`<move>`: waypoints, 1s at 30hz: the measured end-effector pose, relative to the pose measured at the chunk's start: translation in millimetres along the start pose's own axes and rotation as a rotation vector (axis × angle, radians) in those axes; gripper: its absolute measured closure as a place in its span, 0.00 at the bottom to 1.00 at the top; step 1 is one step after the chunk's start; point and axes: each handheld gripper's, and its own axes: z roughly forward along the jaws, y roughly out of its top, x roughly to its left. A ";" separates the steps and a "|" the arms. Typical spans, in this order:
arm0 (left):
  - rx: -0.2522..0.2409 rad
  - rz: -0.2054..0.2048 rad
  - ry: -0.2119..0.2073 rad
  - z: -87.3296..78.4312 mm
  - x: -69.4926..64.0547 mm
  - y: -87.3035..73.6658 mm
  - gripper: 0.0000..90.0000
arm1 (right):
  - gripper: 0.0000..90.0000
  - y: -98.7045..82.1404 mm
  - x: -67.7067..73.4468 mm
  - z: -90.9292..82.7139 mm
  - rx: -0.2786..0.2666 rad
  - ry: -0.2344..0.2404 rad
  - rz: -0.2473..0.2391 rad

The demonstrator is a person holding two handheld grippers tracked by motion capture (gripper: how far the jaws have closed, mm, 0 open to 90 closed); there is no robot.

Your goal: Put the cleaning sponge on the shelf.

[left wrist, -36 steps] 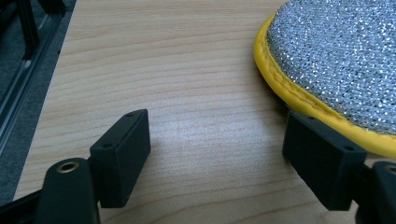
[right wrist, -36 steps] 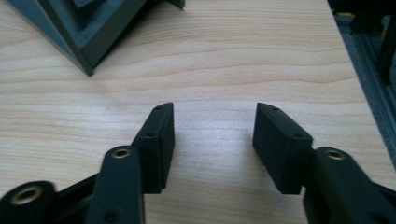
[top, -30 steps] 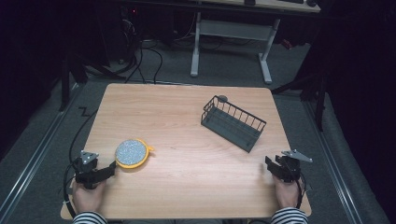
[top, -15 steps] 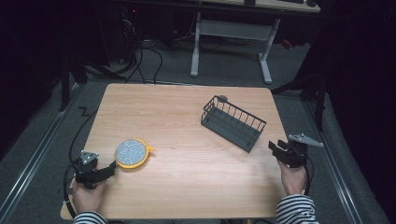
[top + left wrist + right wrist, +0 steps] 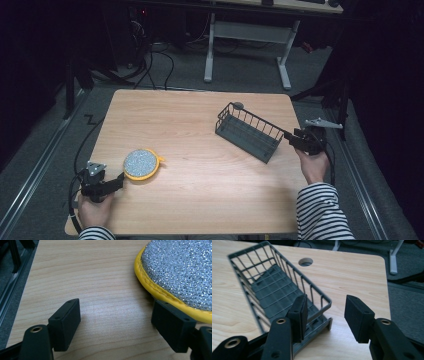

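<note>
A round scrubber (image 5: 142, 163) with a silver face and yellow rim lies flat at the table's front left. My left gripper (image 5: 120, 179) rests just left of it, open, with bare wood between its jaws (image 5: 117, 317). One jaw sits beside the scrubber's yellow rim (image 5: 180, 267). A dark wire basket (image 5: 247, 132) stands slantwise on the table's right half. My right gripper (image 5: 292, 139) hovers at the basket's near right end. Its jaws have just been opening, and the basket's corner rim (image 5: 274, 287) reaches between them (image 5: 327, 315) without either pad pressing on it.
A round cable hole (image 5: 238, 105) lies in the tabletop behind the basket. The table's right edge (image 5: 295, 165) runs just under my right hand. Beyond the table stand a desk's white legs (image 5: 210, 50), with cables on the dark floor.
My right hand has risen and moved forward along the table's right side, up to the basket's near end. The left hand and the scrubber have stayed put.
</note>
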 end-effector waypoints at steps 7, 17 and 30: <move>0.000 -0.003 0.003 0.0 -0.1 0.0 0.27 | 0.59 24.1 -5.0 15.6 0.015 0.024 -0.021; 0.000 -0.005 0.005 -0.1 0.0 -0.1 0.27 | 0.59 34.3 5.2 49.8 0.080 0.051 -0.089; 0.003 -0.006 0.002 -0.4 0.7 0.0 0.27 | 0.64 51.0 23.2 87.9 0.147 0.105 -0.149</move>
